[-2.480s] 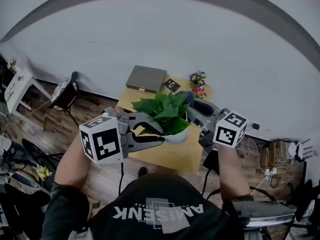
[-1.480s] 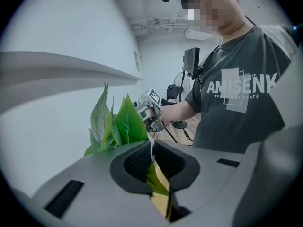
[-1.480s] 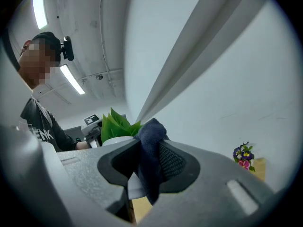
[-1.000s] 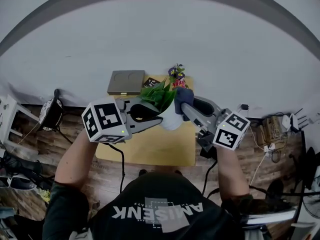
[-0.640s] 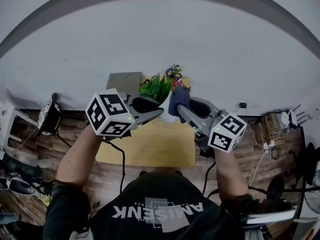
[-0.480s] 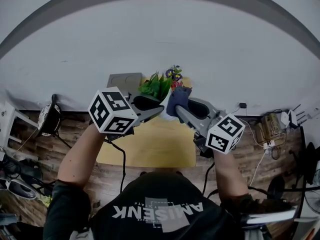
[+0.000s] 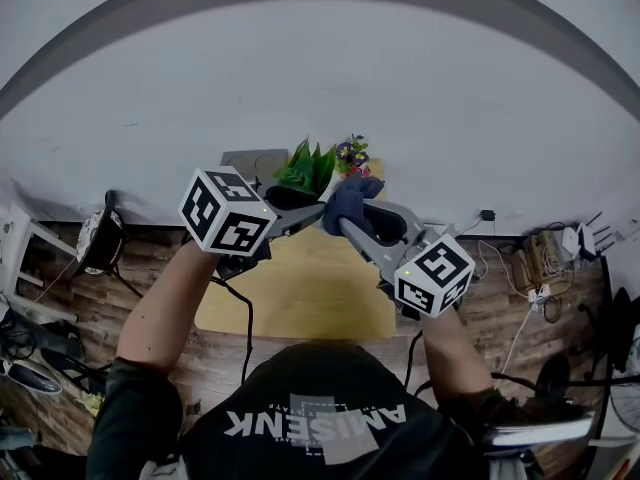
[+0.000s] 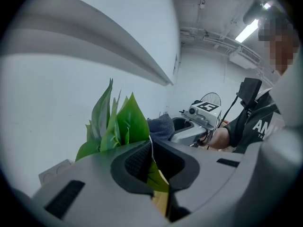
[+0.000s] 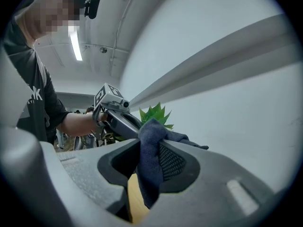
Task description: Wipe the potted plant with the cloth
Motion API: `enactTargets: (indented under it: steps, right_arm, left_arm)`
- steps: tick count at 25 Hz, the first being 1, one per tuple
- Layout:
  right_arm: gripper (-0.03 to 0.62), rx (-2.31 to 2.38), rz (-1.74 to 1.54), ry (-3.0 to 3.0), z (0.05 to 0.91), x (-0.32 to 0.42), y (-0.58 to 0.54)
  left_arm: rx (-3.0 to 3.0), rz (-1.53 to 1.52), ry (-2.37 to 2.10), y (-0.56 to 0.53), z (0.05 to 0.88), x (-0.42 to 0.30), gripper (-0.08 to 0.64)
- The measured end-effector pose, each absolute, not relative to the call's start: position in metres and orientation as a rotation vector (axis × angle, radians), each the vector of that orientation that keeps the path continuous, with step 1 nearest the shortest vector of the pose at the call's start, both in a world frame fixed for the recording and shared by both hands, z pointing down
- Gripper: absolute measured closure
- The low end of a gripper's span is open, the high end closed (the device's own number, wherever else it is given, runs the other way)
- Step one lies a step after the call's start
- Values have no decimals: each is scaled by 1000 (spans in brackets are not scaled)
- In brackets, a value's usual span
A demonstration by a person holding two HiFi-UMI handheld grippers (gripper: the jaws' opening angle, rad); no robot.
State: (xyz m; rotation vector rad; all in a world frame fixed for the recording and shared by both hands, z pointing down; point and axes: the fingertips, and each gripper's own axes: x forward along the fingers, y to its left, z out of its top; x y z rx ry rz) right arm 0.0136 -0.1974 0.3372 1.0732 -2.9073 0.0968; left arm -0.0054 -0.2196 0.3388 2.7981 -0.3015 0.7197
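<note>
The potted plant (image 7: 307, 165) has broad green leaves and a white pot, and it is held up over the back of the table. My left gripper (image 7: 312, 208) pinches the pot's thin white rim with a leaf beside it (image 8: 150, 161); its jaws are closing on that rim. The leaves (image 8: 127, 122) rise just past the left jaws. My right gripper (image 7: 343, 220) is shut on a dark blue cloth (image 7: 352, 195), which hangs between its pads (image 9: 149, 167). The cloth (image 9: 149, 138) sits close beside the leaves (image 9: 154, 113) at their right.
A yellow wooden table (image 7: 300, 293) lies below both grippers. At its back stand a flat grey box (image 7: 247, 159) and a small pot of flowers (image 7: 352, 152), against a white wall. Cables and a power strip (image 7: 545, 253) lie on the wooden floor to the right.
Both grippers have rolled and drawn closer together. The plant has gone up and away toward the wall with the left gripper. The cloth has shifted left, nearer the leaves.
</note>
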Motion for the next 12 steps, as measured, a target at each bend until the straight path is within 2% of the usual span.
enactTargets:
  steps: [12]
  right_arm:
    - [480, 1004, 47, -2853, 354, -35, -193]
  left_arm:
    - [2712, 702, -431, -232, 346, -42, 543]
